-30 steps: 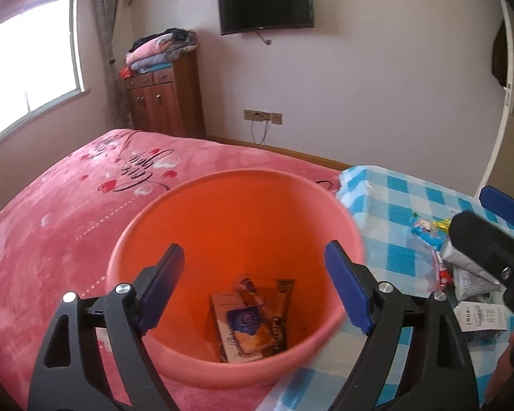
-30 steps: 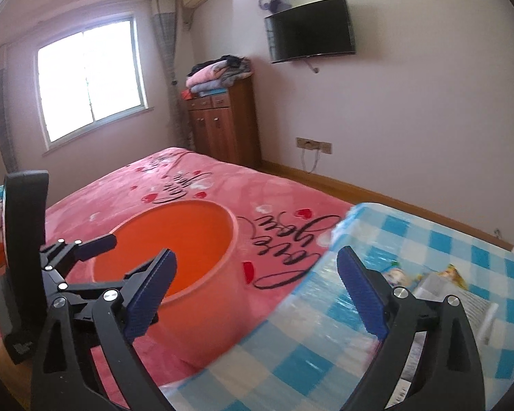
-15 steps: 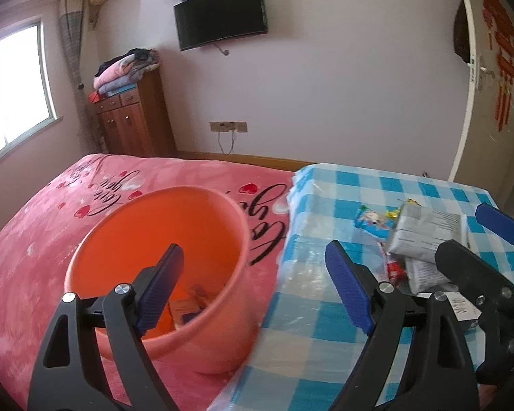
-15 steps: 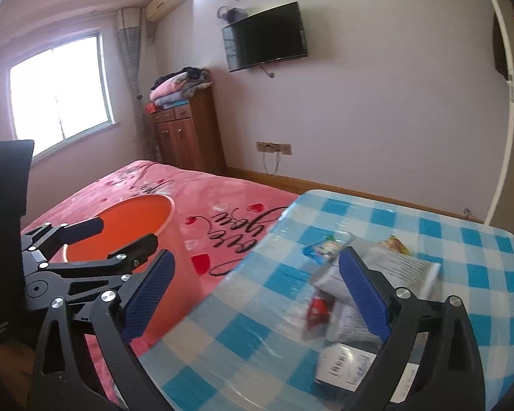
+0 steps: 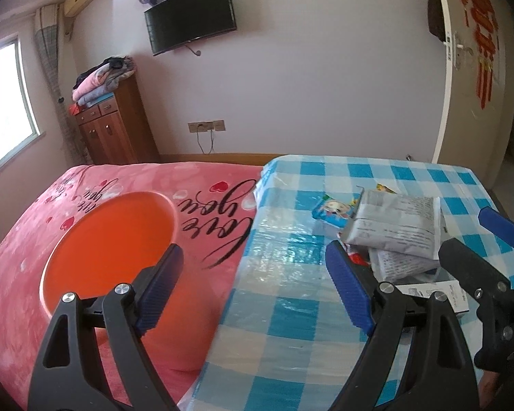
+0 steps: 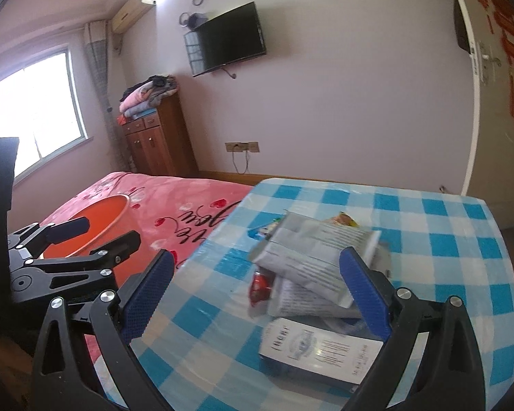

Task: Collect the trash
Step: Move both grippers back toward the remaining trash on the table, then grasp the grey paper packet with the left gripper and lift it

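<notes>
An orange bin (image 5: 113,239) stands on the pink bed, left of a blue-checked table (image 5: 291,325). On the table lies a trash pile: grey printed packets (image 5: 394,219), a blue cartoon wrapper (image 5: 334,210), a small red wrapper (image 6: 260,284) and a white printed box (image 6: 322,349). My left gripper (image 5: 253,281) is open and holds nothing, straddling the bin's right side and the table's left edge. My right gripper (image 6: 257,284) is open just short of the pile, its right finger overlapping the grey packets (image 6: 318,250). Neither gripper touches any trash.
The pink blanket (image 5: 205,212) covers the bed on the left. A wooden cabinet (image 5: 113,130) with folded clothes stands at the back wall under a TV (image 5: 192,13). A white door (image 5: 476,85) is at the right. The left gripper (image 6: 96,236) hangs over the bin (image 6: 99,212).
Both grippers have swung right, from over the bin toward the checked table. The bin slid to the left of both views and the trash pile came closer. Jaws stayed open.
</notes>
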{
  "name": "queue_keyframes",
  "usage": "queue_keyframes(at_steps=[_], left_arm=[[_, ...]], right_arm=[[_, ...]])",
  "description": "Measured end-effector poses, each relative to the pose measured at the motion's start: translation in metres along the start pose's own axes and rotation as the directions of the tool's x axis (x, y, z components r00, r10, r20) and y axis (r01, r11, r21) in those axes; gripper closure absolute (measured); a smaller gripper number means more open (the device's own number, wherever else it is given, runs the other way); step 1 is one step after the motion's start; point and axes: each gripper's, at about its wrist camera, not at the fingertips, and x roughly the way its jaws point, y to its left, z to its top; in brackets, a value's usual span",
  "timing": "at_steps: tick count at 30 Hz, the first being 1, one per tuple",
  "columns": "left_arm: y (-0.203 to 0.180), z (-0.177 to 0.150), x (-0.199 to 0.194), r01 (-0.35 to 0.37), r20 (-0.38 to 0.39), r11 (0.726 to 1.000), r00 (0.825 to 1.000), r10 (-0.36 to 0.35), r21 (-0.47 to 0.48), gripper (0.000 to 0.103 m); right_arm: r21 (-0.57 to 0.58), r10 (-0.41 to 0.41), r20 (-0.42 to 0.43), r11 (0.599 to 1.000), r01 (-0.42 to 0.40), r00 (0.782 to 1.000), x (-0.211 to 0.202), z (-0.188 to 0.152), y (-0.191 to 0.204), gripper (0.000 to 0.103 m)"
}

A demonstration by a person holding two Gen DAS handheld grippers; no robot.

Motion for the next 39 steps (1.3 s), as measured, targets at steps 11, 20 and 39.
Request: queue_keyframes(at_steps=[11, 20, 39], left_arm=[[-0.035, -0.005, 0.012, 0.016, -0.04, 0.999, 0.999, -0.015, 0.04, 0.018], [-0.06, -0.007, 0.026, 0.085, -0.075, 0.995, 0.994, -0.081, 0.048, 0.018], [-0.103, 0.004, 0.1, 0.374, -0.164, 0.765, 0.837, -0.522, -0.524, 0.018]], right_arm=[[0.072, -0.063, 0.005, 0.995, 0.063, 0.998, -0.006, -0.019, -0.049, 0.007], [0.17, -0.091, -0.022, 0.981, 0.094, 0.996, -0.002, -0.038, -0.099, 0.007], [0.306, -0.117, -0.045, 0.944, 0.125, 0.992, 0.0, -0.062, -0.184, 0.007]])
